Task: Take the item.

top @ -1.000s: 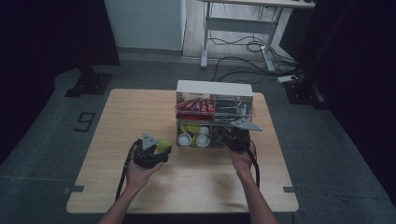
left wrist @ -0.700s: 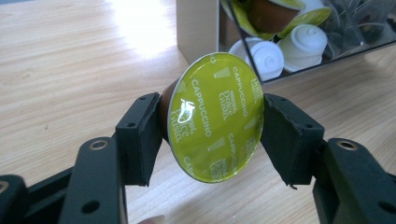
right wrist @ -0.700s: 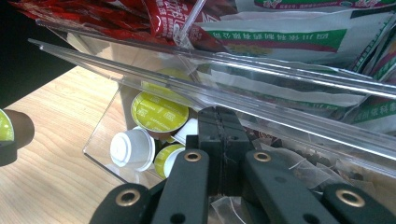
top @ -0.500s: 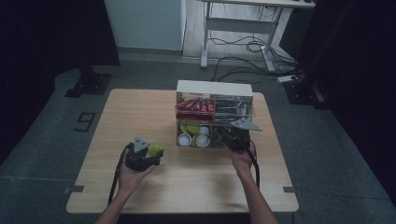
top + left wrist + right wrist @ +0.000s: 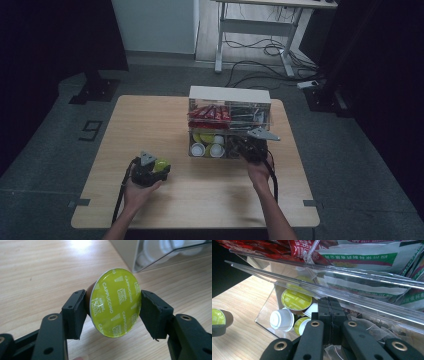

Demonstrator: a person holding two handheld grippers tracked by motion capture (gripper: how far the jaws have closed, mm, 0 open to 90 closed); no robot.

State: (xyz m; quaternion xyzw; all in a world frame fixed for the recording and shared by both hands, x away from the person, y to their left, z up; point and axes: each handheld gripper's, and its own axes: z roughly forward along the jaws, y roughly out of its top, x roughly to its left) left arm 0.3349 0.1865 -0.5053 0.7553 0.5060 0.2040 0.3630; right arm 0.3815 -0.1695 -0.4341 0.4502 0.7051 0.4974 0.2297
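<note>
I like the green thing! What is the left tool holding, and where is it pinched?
The left tool holds a capsule with a green Cappuccino lid, pinched across its sides just behind the lid's rim, one jaw on each side.

Cappuccino capsule (image 5: 115,302) in left claw (image 5: 113,311)

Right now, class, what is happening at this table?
A person works with two handheld grippers. The left gripper clamps a green cappuccino capsule above the wooden table. The right gripper, jaws closed, sits at the lower tier of a clear organiser holding more capsules and sachets.
</note>
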